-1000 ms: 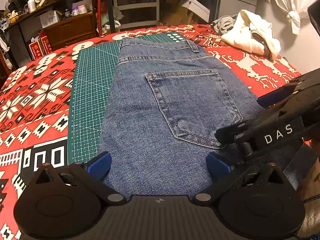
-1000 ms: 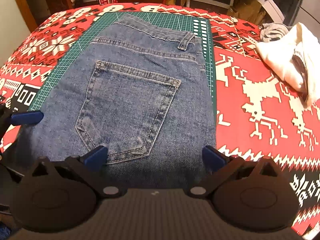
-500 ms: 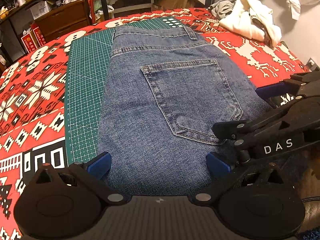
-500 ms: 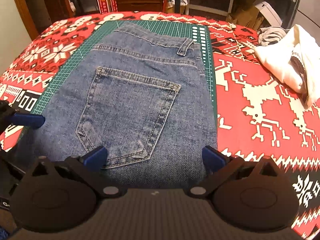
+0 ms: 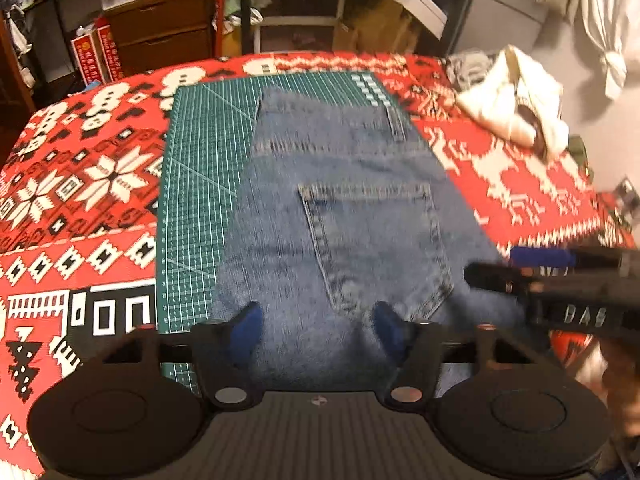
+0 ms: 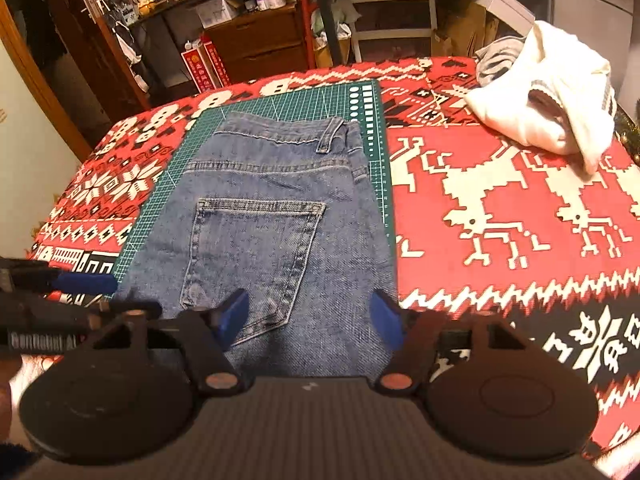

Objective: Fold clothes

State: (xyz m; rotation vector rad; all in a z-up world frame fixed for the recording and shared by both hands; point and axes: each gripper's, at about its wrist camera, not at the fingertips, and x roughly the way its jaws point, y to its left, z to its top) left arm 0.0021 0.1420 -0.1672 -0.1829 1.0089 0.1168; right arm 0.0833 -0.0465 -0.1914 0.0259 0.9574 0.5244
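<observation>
I am holding one gripper in each hand over the jeans (image 6: 276, 216). The jeans are lying flat on the green cutting mat (image 6: 256, 110), and the mat is lying on the desk with its red patterned cloth (image 6: 500, 208). The jeans are already folded in half the long way, so I am seeing one back pocket (image 6: 252, 252) facing up. The waistband is at the far end, and the near part is running under my grippers where I cannot see it.

My left gripper (image 5: 318, 330) is hanging over the near left part of the jeans. Its blue fingers (image 5: 246, 326) are apart and are holding nothing. My right gripper (image 6: 308, 314) is hanging over the near right part, and its fingers are apart with nothing in them too.

I am thinking about how the jeans will feel. Denim is thick and a bit heavy. It is soft enough to bend, but it is stiffer than a shirt, so a fold should stay put. It is not slippery, and it will not break. The doubled cloth is fat, so I need wide open fingers to bite it.

I think the best place to grab is the near end, one gripper at each side edge. Then I could lift it and lay it toward the waistband.

A white bundle of clothes (image 6: 548, 100) is sitting well apart on the far right.
</observation>
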